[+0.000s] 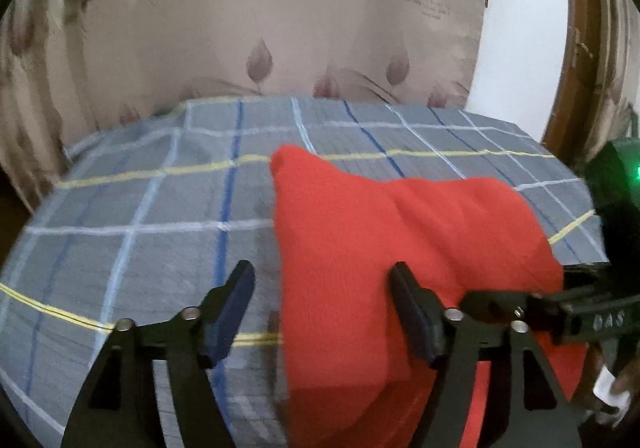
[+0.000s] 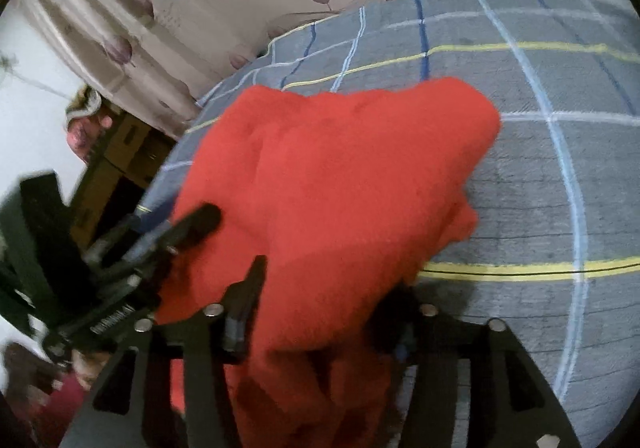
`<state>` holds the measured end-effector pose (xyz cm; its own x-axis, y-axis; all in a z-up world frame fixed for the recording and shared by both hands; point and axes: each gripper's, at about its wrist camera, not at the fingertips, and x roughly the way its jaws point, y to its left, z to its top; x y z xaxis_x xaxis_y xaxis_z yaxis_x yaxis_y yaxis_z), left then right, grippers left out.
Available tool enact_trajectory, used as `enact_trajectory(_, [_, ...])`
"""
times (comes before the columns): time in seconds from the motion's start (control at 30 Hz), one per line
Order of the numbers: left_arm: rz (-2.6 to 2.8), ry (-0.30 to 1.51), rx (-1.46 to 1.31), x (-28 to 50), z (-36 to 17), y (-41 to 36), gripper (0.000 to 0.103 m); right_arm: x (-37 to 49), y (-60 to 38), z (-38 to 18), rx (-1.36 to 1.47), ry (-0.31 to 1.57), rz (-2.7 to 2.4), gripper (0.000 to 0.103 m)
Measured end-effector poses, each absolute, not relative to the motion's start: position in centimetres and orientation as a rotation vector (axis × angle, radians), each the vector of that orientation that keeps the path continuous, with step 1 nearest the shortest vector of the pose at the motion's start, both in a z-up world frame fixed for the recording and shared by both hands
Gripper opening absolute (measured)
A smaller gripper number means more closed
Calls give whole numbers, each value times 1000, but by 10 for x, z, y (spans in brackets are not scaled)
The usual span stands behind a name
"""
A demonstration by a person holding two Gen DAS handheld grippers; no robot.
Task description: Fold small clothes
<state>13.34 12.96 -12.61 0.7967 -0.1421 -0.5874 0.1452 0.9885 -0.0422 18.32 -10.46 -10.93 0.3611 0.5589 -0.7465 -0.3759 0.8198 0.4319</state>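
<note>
I see the red cloth (image 1: 400, 248) lying bunched on the checked sheet (image 1: 140, 208), toward its near right side, and partly lifted. The left gripper (image 1: 322, 288) stands wide, with one finger on bare sheet and the other over the cloth; it holds nothing. The right gripper (image 2: 320, 308) has cloth draped between and over its fingers. Its right finger is buried in the folds, so I cannot tell whether it grips or merely sits under the cloth.

Handling judgement: light, soft knit, limp, no stiffness; it will sag and fold on itself wherever unsupported. It is not fragile and likely not slippery against the pads. The best hold is at a hem or corner, such as the peak pointing toward the far edge (image 1: 280, 162), pinching a single layer.

Hard to make out: both views are blurred. Garment type, seams and layer count are unreadable. The near part of the cloth is cut off by the frame and the gripper bodies.
</note>
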Motion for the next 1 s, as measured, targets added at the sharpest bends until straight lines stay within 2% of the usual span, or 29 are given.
enact_trajectory(0.2, [-18, 449, 39, 112, -102, 133, 93, 146, -101, -73, 40, 843, 482, 56])
enact_trajectory(0.23, [-10, 416, 35, 106, -95, 134, 95, 137, -101, -65, 29, 799, 465, 58])
enact_trajectory(0.3, [-5, 375, 33, 100, -86, 135, 99, 126, -104, -53, 31, 743, 445, 70])
enact_trajectory(0.37, [11, 332, 36, 92, -76, 134, 102, 112, -108, -41, 42, 681, 435, 74])
enact_trajectory(0.57, [4, 242, 31, 65, -50, 130, 103, 81, -109, -22, 17, 590, 416, 87])
enact_trajectory(1.0, [-47, 213, -36, 43, -26, 129, 103, 61, -113, -15, 18, 566, 433, 92])
